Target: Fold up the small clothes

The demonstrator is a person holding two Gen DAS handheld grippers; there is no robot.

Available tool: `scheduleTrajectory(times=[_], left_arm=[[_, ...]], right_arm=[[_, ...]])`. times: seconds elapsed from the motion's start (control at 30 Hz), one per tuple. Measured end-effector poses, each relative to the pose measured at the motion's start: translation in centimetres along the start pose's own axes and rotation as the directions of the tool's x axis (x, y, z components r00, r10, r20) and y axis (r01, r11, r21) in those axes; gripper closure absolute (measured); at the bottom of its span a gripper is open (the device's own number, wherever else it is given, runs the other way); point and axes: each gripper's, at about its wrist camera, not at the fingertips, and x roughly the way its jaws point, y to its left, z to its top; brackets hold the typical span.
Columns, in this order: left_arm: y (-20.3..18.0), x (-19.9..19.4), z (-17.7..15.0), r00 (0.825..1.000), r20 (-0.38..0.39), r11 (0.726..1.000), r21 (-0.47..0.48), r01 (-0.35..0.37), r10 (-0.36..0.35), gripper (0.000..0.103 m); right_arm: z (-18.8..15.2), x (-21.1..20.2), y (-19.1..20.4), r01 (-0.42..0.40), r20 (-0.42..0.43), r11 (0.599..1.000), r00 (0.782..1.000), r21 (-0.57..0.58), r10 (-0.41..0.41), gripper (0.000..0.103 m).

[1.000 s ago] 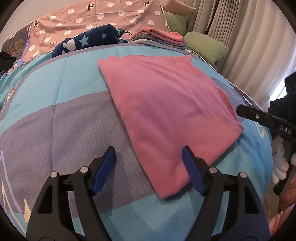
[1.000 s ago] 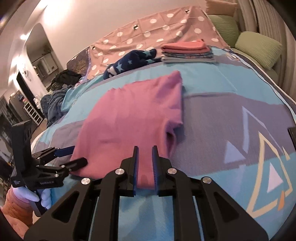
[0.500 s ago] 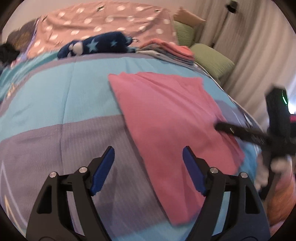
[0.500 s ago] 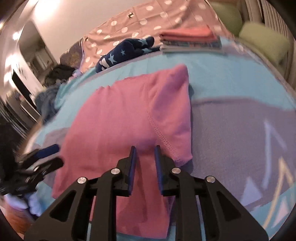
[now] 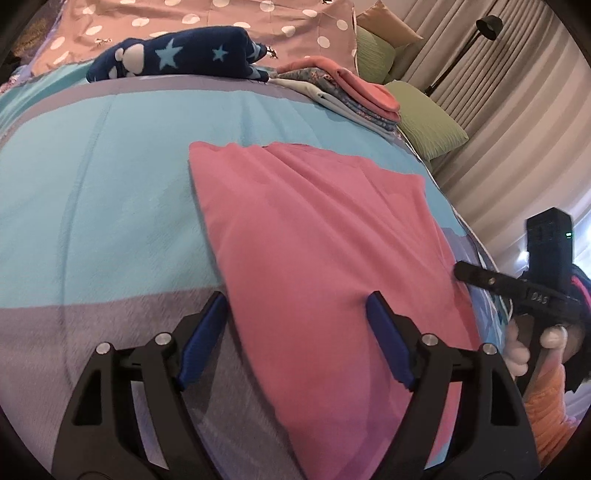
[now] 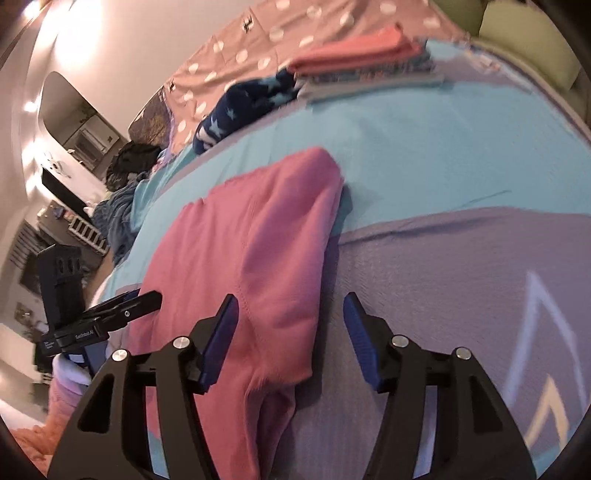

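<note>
A pink folded garment (image 5: 317,236) lies flat on the blue and purple bedspread (image 5: 96,192). My left gripper (image 5: 295,317) is open, its jaws straddling the garment's near left edge. In the right wrist view the same pink garment (image 6: 258,236) lies folded, with a stitched hem near the fingers. My right gripper (image 6: 291,321) is open over the garment's near right edge, holding nothing. The right gripper also shows at the right of the left wrist view (image 5: 461,271), and the left one at the left of the right wrist view (image 6: 147,295).
A stack of folded clothes (image 5: 351,92) and a navy star-patterned item (image 5: 177,55) lie at the bed's far side, by a pink dotted pillow (image 5: 258,18). Green cushions (image 5: 424,118) and curtains (image 5: 517,110) are to the right. Dark clothes (image 6: 133,162) lie off the bed's left.
My right gripper has opened from shut and let go of the pink garment's edge. Both grippers have moved forward over the garment, which now lies flat.
</note>
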Motion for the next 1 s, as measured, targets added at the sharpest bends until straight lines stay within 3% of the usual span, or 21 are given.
scheduleTrajectory(times=[0.33,0.6,0.67,0.7,0.73,0.77,0.83,1.0], left_arm=[[1.0,2.2,2.4,0.999,-0.023,0.999,0.007,0.04,-0.04,0.022],[1.0,3.8,4.4,0.998,-0.036,0.997,0.043,0.058,-0.056,0.023],[0.9,4.0,4.7,0.999,-0.032,0.997,0.062,0.043,-0.041,0.03],[0.9,4.0,4.8,0.999,-0.031,0.997,0.067,0.035,-0.033,0.04],[0.9,4.1,4.9,0.999,-0.031,0.997,0.069,0.03,-0.028,0.048],[1.0,4.0,5.0,0.999,-0.032,0.997,0.065,0.032,-0.03,0.063],[0.4,3.5,5.2,1.0,-0.018,0.997,0.076,0.012,-0.011,0.075],[-4.1,0.4,4.9,0.989,0.103,0.964,0.231,-0.128,0.107,0.079]], right_arm=[[4.0,3.8,0.1,-0.146,-0.079,0.987,0.987,-0.063,0.141,0.041],[5.7,6.0,1.6,-0.151,-0.117,0.975,0.984,-0.162,0.133,0.04],[5.8,6.2,1.8,-0.136,-0.107,0.976,0.987,-0.172,0.119,0.044],[5.8,6.1,1.9,-0.114,-0.1,0.977,0.99,-0.18,0.097,0.049],[5.7,6.0,2.0,-0.095,-0.095,0.978,0.992,-0.188,0.078,0.061],[5.6,5.9,2.1,-0.111,-0.101,0.976,0.991,-0.188,0.093,0.075],[5.1,4.9,2.8,-0.116,-0.08,0.972,0.992,-0.204,0.101,0.082],[4.3,1.1,5.3,-0.089,0.035,0.961,0.994,-0.261,0.102,0.084]])
